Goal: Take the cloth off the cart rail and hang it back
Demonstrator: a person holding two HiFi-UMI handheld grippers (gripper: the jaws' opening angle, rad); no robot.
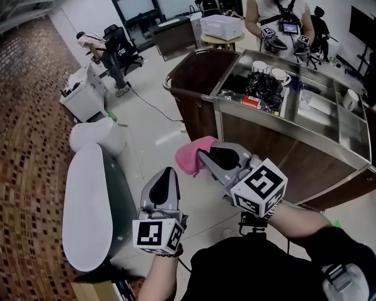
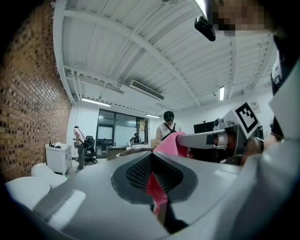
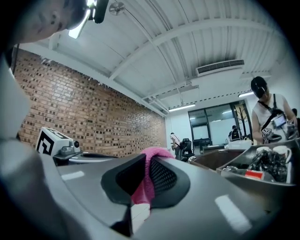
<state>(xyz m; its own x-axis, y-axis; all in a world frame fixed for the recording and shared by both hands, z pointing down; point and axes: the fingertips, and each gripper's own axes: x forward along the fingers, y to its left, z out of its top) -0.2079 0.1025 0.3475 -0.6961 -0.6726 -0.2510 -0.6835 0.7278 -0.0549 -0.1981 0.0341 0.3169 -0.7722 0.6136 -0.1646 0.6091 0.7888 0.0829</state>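
A pink cloth point(image 1: 192, 154) hangs in the air in front of the cart point(image 1: 276, 150), off its end rail point(image 1: 191, 94). My right gripper point(image 1: 204, 155) is shut on the cloth's upper part; in the right gripper view the pink fabric point(image 3: 140, 185) bulges out between the closed pads of that gripper point(image 3: 143, 161). My left gripper point(image 1: 171, 171) sits lower and to the left, at the cloth's bottom corner. A strip of pink cloth point(image 2: 157, 190) is pinched between the jaws of the left gripper point(image 2: 152, 161). Both grippers point roughly level toward the cart.
The cart's steel top holds cups point(image 1: 271, 72) and a dark bundle point(image 1: 264, 88); a brown bag point(image 1: 197, 73) hangs at its left end. A person point(image 1: 276, 17) stands behind the cart. A white oval tub point(image 1: 88, 200) stands close on my left, a white cabinet point(image 1: 82, 94) beyond it.
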